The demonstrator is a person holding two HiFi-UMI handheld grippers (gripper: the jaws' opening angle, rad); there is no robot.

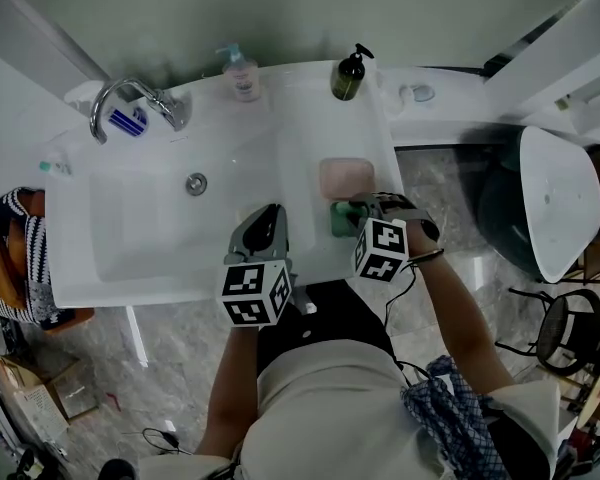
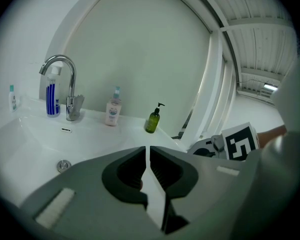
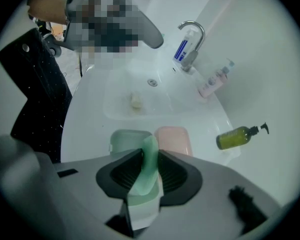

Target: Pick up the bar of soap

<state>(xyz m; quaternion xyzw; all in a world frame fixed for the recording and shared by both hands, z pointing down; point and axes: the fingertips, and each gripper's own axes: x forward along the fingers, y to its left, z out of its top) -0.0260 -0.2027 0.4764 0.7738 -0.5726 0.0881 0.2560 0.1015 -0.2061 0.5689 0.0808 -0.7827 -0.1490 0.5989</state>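
Observation:
A pale green bar of soap (image 3: 149,169) stands on edge between the jaws of my right gripper (image 3: 150,153), whose pads press on both its sides. Just behind it a green soap dish (image 3: 126,141) and a pink soap dish (image 3: 174,139) lie side by side on the white counter. In the head view the right gripper (image 1: 342,211) points steeply down at the green soap (image 1: 337,222), just in front of the pink dish (image 1: 346,178). My left gripper (image 1: 270,214) hovers over the sink's front rim. Its jaws meet with nothing between them (image 2: 149,151).
The white sink (image 1: 110,268) has a chrome faucet (image 1: 130,101) and a drain (image 1: 196,183). A clear pump bottle (image 1: 242,76) and a dark green pump bottle (image 1: 348,76) stand at the back edge. A small yellowish lump (image 3: 136,101) lies in the basin. A toilet (image 1: 555,203) stands to the right.

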